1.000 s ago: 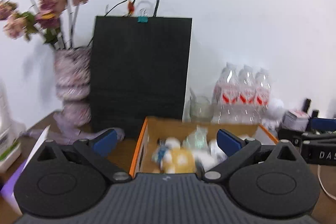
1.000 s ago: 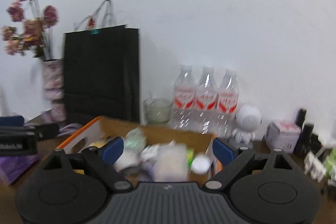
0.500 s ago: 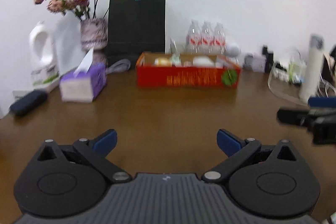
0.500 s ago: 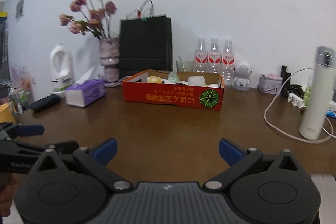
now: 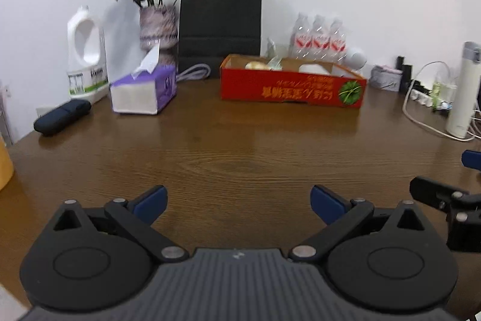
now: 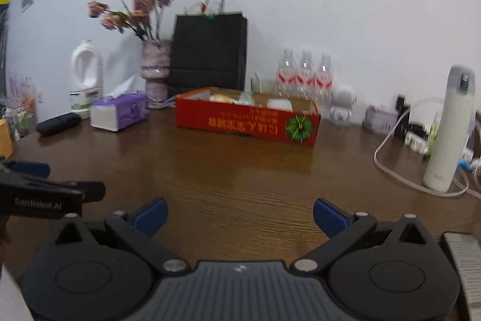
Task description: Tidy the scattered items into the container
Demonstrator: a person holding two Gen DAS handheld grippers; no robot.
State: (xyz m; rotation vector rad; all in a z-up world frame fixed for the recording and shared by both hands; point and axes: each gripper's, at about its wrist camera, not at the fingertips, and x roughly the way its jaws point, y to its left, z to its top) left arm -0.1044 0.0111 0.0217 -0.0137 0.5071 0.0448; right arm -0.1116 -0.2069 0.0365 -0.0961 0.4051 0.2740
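I have both sets of tongs gaping wide with nothing between the pads: the left tongs (image 5: 237,197) and the right tongs (image 6: 239,211) hover low over bare table (image 5: 240,146). The red box (image 5: 293,86) sits far off at about twelve o'clock, slightly toward one from the left tongs, its long axis running across my view. Small items already lie inside it. I see nothing loose nearby to collect, so I judge the tidying about done. Neither hand is clearly nearer.
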